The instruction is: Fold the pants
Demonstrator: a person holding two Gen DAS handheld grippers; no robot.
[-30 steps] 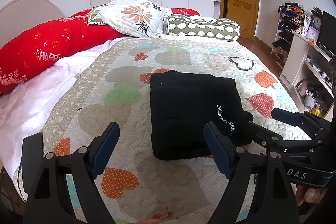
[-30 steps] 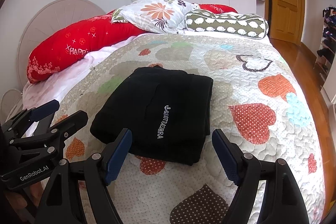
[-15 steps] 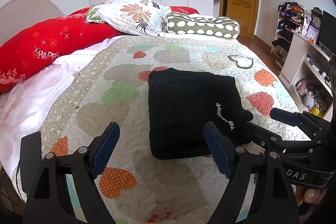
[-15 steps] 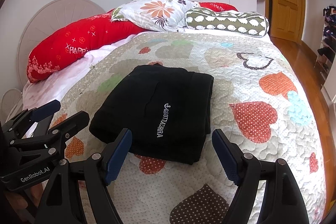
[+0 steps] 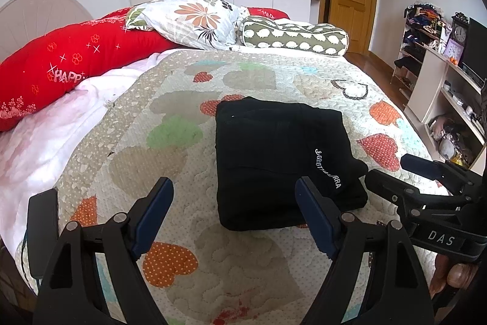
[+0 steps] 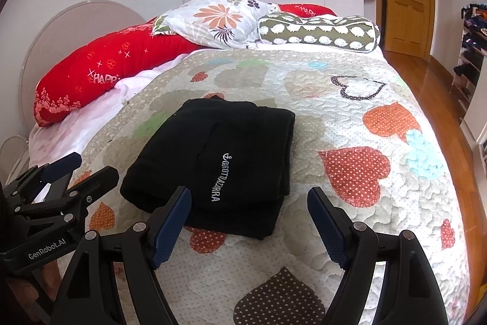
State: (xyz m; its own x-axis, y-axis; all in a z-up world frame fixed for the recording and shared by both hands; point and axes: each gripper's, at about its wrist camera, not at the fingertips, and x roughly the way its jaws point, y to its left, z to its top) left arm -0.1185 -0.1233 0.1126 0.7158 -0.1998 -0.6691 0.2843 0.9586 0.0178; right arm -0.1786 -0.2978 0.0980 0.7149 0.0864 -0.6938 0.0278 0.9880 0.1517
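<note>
The black pants (image 6: 213, 163) lie in a compact folded rectangle on the bed's heart-patterned quilt (image 6: 350, 118), so folding looks finished, with left claw (image 5: 234, 213) and right claw (image 6: 249, 221) both spread wide, pinching nothing.

Black pants (image 6: 213, 160) folded into flat rectangle on heart-print quilt (image 6: 350, 118), white lettering facing up. Right gripper (image 6: 249, 217) wide apart, empty, near pants' front edge. Left gripper (image 6: 76, 169) at left, apart from pants.
</note>
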